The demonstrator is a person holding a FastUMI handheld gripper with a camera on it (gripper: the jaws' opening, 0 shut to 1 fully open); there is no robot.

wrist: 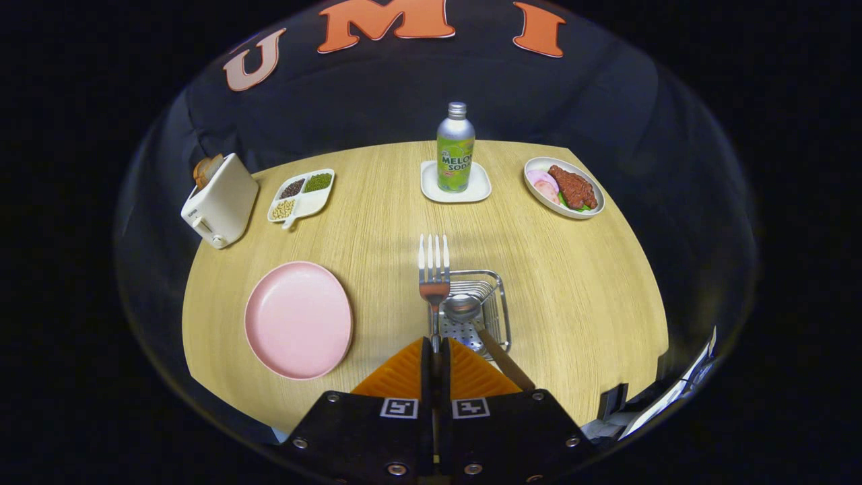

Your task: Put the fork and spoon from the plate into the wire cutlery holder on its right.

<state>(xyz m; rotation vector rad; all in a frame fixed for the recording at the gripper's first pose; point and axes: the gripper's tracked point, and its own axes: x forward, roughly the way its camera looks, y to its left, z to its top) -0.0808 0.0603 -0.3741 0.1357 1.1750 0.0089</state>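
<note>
Wooden counter (572,303) carries empty pink plate (298,320). Jaws of gripper (436,350) clamp fork (434,269) handle, tines pointing ahead, just left of wire holder (495,303); spoon (465,308) already inside.

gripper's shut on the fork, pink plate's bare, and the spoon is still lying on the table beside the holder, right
Not quite. In the gripper view the spoon already rests in the wire cutlery holder, not on the table. The gripper is shut on the fork, and the pink plate is bare.
</note>
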